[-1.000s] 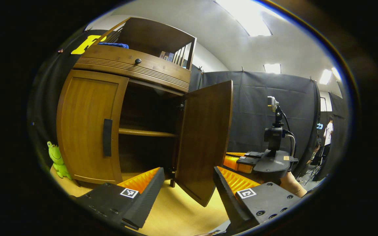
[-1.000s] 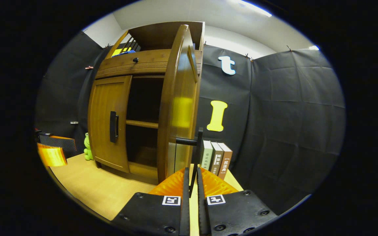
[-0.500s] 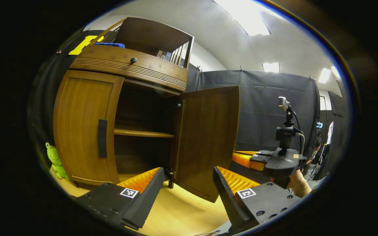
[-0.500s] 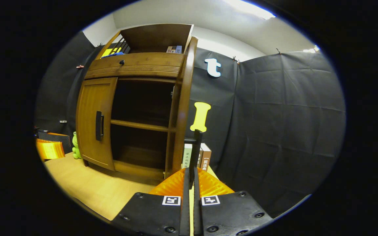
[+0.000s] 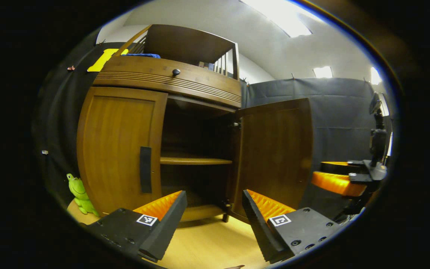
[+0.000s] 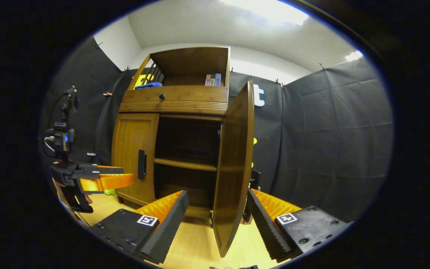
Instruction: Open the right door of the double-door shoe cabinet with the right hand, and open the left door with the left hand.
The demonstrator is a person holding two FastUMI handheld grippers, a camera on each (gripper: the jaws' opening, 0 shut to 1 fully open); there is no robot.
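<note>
Right door (image 6: 233,168) swung wide; right gripper (image 6: 215,218) agape, holding nothing. Left door (image 5: 120,149) shut, to left of open bay. Left gripper (image 5: 213,213) spread, empty, short of it. Door likely rigid, light on hinges; pinch bar handle (image 5: 145,169) mid-length.

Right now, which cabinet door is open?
The right door, swung out from the dark shelves. The left door with the black handle sits closed.

Hand-held gripper (image 5: 215,216), black screwed bodies, square coded markers
</note>
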